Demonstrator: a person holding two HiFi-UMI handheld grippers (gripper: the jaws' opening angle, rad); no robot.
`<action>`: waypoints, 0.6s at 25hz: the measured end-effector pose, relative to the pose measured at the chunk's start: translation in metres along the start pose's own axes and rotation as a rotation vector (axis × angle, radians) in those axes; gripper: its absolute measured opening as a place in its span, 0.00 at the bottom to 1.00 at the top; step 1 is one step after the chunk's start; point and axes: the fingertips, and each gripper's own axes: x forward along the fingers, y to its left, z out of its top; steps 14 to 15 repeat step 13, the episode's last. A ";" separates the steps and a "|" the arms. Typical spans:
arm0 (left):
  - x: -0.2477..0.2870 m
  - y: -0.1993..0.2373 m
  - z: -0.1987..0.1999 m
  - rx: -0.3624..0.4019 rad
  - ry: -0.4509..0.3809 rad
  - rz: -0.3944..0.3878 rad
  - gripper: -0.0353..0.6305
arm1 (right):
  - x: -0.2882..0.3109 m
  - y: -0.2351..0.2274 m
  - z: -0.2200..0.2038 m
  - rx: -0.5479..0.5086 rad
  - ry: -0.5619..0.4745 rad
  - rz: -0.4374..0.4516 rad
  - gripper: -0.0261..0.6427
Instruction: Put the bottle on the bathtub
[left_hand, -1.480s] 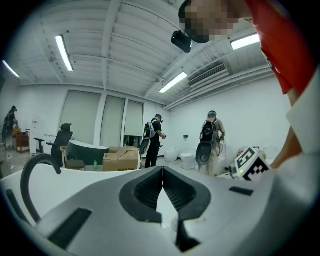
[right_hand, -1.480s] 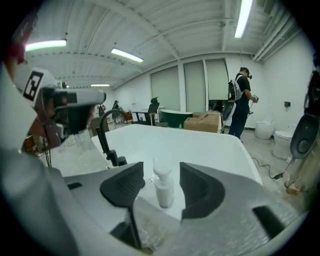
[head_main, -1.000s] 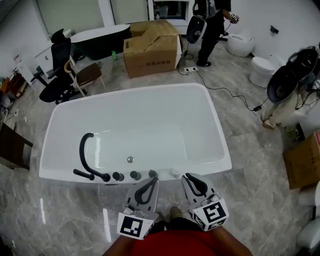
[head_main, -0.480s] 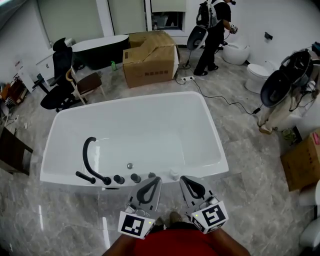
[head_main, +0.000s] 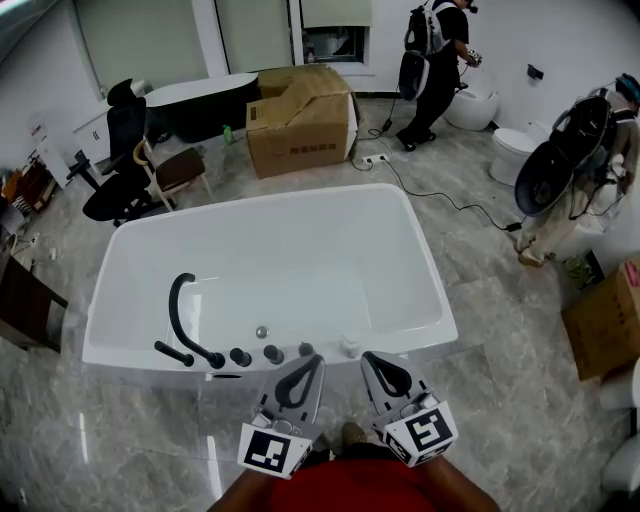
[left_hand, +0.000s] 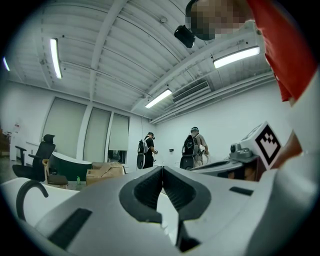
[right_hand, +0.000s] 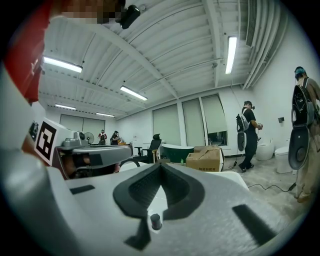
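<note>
The white bathtub (head_main: 431, 268) fills the middle of the head view, with a black curved faucet (head_main: 178, 305) and black knobs (head_main: 241, 356) on its near rim. My left gripper (head_main: 311, 362) and right gripper (head_main: 371, 358) sit side by side just in front of that rim. Both are shut, with nothing between the jaws. In the gripper views the left gripper (left_hand: 162, 169) and right gripper (right_hand: 161, 164) show their pads meeting at the tip. A small green bottle (head_main: 228, 133) stands on the floor far behind the tub, beside a cardboard box (head_main: 300, 120).
A dark tub (head_main: 200, 100), an office chair (head_main: 115, 170) and a wooden chair (head_main: 176, 162) stand at the back left. A person (head_main: 436, 60) with a backpack stands at the back right near toilets (head_main: 508, 152). A cable (head_main: 452, 203) crosses the floor. Equipment (head_main: 560, 170) and a box (head_main: 606, 318) stand at the right.
The head view has tilted slightly, so the tub sits a little lower in the picture. The person at the back has stepped to the right. Both grippers stay shut in place.
</note>
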 end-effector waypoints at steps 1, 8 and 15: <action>0.000 -0.001 0.000 -0.001 0.000 0.000 0.07 | 0.000 -0.001 0.001 -0.002 -0.002 -0.002 0.05; 0.001 0.003 0.003 -0.002 -0.010 0.000 0.07 | 0.003 -0.003 0.006 -0.017 -0.003 -0.013 0.05; 0.003 0.007 0.001 -0.004 -0.016 0.002 0.07 | 0.008 -0.004 0.003 -0.025 0.000 -0.015 0.05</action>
